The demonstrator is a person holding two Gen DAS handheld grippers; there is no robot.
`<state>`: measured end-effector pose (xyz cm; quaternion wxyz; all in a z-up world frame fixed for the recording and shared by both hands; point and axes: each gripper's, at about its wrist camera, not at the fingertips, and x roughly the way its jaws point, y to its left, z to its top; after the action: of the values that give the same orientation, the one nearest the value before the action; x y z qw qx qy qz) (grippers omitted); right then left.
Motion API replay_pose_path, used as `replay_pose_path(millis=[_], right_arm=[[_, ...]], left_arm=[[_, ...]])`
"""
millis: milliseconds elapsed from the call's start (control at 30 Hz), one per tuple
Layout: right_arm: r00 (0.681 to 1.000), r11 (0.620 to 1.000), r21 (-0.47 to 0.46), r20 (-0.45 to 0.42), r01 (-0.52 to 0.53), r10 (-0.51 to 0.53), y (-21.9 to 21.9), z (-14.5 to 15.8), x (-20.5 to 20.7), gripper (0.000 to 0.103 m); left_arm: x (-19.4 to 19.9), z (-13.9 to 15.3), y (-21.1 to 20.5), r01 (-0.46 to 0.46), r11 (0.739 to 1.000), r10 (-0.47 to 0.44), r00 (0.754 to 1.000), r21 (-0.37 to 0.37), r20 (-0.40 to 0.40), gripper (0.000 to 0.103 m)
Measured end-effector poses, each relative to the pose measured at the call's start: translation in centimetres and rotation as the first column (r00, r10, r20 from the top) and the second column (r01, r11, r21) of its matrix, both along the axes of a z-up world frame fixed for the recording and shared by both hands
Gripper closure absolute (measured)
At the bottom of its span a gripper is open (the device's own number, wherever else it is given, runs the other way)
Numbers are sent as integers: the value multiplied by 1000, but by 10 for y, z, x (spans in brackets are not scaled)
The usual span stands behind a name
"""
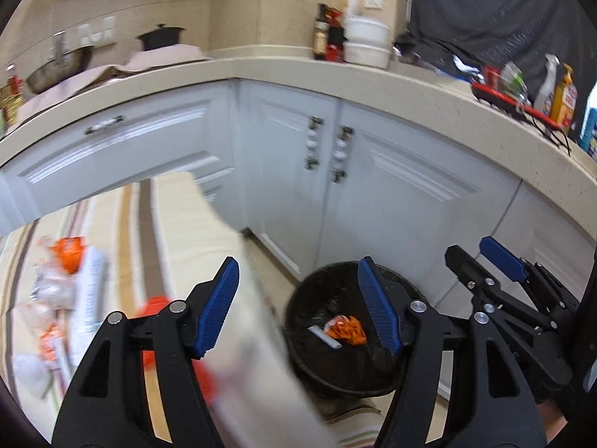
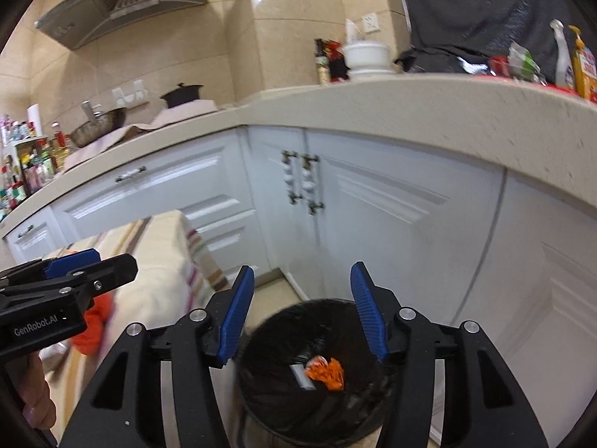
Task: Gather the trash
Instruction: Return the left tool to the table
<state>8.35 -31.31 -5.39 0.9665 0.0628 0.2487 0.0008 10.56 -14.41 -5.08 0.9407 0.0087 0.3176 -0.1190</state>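
Observation:
A black trash bin [image 1: 298,339] stands on the floor beside the table; it also shows in the right wrist view [image 2: 268,403]. In it lie a crumpled orange wrapper [image 1: 345,330] [image 2: 328,371] and a small white piece [image 1: 324,337] [image 2: 300,375]. My left gripper [image 1: 302,306] is open and empty, above the table's edge and the bin. My right gripper [image 2: 302,313] is open and empty above the bin; it shows in the left wrist view [image 1: 474,254]. Several orange and white wrappers [image 1: 71,280] lie on the striped tablecloth [image 1: 179,231].
White cabinet doors [image 1: 373,194] and a beige countertop [image 1: 335,74] curve behind the bin. Bottles [image 1: 556,89], bowls [image 1: 367,41], a pan [image 1: 56,71] and a pot stand on the counter. The left gripper [image 2: 89,265] shows at the left of the right wrist view.

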Motion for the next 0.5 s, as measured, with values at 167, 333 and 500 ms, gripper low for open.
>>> replay_pose_path(millis=[167, 333, 500], right_arm=[[996, 997, 2, 14, -83, 83, 40, 9, 1, 48], [985, 985, 7, 19, -170, 170, 81, 13, -1, 48], [966, 966, 6, 18, -259, 259, 121, 15, -6, 48]], left_arm=[[-17, 11, 52, -95, 995, 95, 995, 3, 14, 37], [-32, 15, 105, -204, 979, 204, 979, 10, 19, 37], [-52, 13, 153, -309, 951, 308, 951, 13, 18, 37]])
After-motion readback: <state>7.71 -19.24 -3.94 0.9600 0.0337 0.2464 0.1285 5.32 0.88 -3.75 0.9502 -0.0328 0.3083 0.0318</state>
